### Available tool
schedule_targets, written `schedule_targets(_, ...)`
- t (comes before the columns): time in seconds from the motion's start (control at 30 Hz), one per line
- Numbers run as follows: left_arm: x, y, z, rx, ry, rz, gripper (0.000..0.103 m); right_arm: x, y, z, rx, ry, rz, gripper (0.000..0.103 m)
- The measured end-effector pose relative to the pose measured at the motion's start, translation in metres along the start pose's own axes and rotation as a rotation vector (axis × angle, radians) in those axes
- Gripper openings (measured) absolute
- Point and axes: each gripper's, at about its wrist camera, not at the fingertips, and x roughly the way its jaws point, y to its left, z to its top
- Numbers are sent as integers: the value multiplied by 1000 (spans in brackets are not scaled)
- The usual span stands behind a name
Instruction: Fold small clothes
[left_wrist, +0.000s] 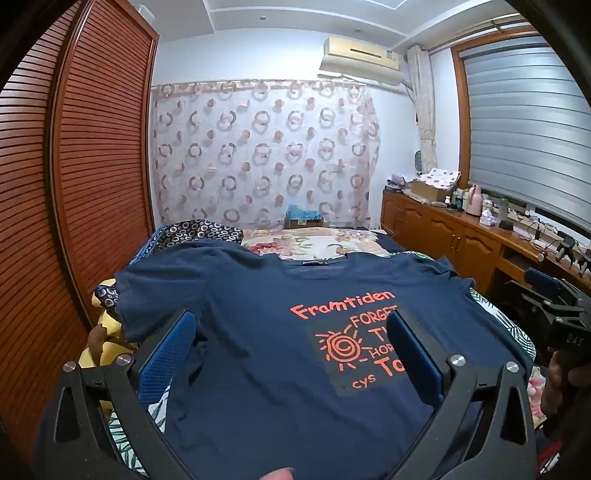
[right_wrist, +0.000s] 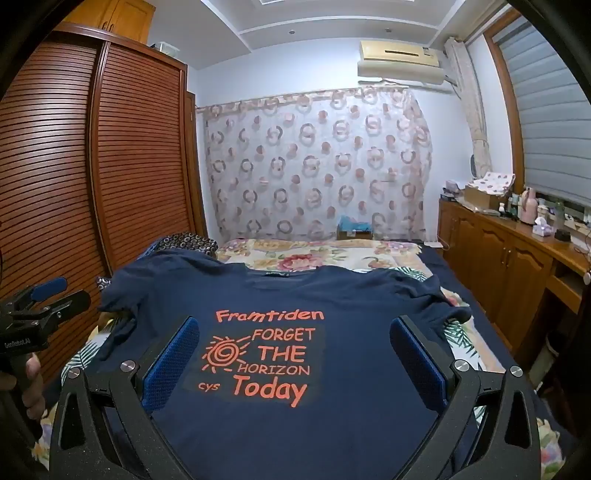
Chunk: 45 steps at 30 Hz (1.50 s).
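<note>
While both tongs gape empty, the soft navy T-shirt lies flat on the floral bed.

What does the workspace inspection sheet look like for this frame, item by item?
Surface: bed with floral bedding, partly covered.
Job's things: navy T-shirt spread flat, print up, collar at the far end, unfolded.
Clutter: patterned pillow at the shirt's far left; cardboard box at the bed's far end.
Grippers: left gripper and right gripper both open above the shirt, holding nothing.
Cables: wires on the wooden sideboard by the window.
Surroundings: louvred wardrobe, patterned curtain, air conditioner.
</note>
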Motion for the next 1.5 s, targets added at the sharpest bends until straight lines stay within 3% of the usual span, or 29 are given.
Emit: schedule_targets(1.5, -2, 1, -1, -5, 5, 6, 103, -2, 3, -1, 12, 1, -11, 103)
